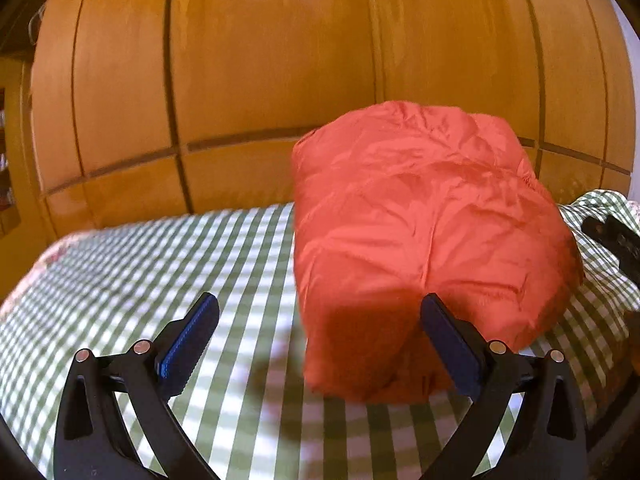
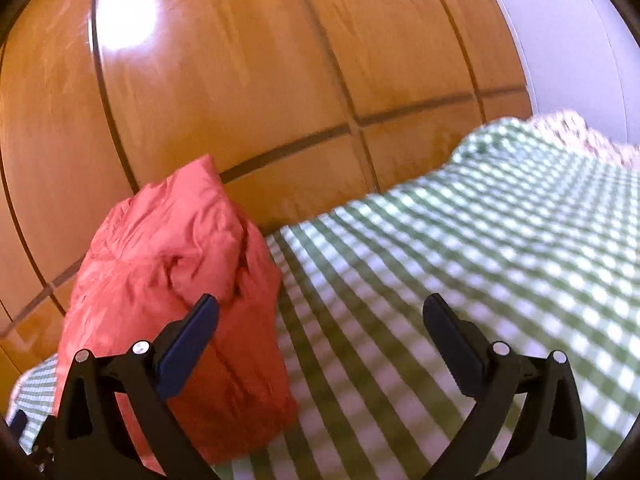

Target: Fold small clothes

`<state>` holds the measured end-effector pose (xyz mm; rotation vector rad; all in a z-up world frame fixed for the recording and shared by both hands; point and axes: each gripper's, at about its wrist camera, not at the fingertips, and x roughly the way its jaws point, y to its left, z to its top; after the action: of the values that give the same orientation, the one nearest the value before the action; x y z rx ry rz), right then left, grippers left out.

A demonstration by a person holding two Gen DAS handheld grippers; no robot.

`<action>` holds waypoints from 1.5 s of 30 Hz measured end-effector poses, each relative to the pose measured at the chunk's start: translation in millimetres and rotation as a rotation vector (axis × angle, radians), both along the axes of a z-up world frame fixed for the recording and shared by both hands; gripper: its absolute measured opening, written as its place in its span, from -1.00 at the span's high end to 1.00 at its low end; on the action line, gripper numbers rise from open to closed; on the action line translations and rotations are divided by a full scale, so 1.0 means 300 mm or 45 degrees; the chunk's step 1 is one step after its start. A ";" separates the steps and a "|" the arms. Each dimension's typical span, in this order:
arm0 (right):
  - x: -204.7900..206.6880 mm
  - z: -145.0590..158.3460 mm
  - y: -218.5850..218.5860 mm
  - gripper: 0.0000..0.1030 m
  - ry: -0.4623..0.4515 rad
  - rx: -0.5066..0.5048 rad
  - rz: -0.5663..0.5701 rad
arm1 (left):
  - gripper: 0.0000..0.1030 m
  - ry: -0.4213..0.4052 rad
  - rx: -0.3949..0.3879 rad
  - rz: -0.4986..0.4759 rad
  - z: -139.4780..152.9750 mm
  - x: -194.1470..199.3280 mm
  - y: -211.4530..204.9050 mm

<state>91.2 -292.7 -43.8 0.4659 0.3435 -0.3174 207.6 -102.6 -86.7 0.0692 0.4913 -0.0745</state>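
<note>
Apparently the red garment (image 1: pixel 420 232) is already lying folded into a compact bundle on the checked bedcover (image 1: pixel 160 272), and both grippers (image 1: pixel 320 344) (image 2: pixel 320 344) are hovering spread wide, holding nothing.

One red garment (image 1: pixel 420 232) (two grippers)

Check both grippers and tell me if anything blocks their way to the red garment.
Nothing visible does. The left gripper is open, with only bare green checked cloth between its fingers and the folded red garment just ahead. The right gripper is open too, the garment beside its left finger.
</note>
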 end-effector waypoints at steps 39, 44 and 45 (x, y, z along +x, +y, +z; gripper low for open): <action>-0.392 0.048 0.352 -0.97 0.360 -0.297 0.248 | -0.94 0.228 -0.078 0.077 0.050 -0.384 0.223; -0.402 0.052 0.342 -0.97 0.352 -0.298 0.235 | -0.94 0.233 -0.085 0.067 0.052 -0.388 0.220; -0.400 0.048 0.341 -0.97 0.357 -0.296 0.237 | -0.94 0.234 -0.085 0.066 0.053 -0.388 0.218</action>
<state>-28.8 -190.4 -29.5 0.1577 0.6113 -0.2376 91.4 -37.1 -70.9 -0.0157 0.6738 -0.0468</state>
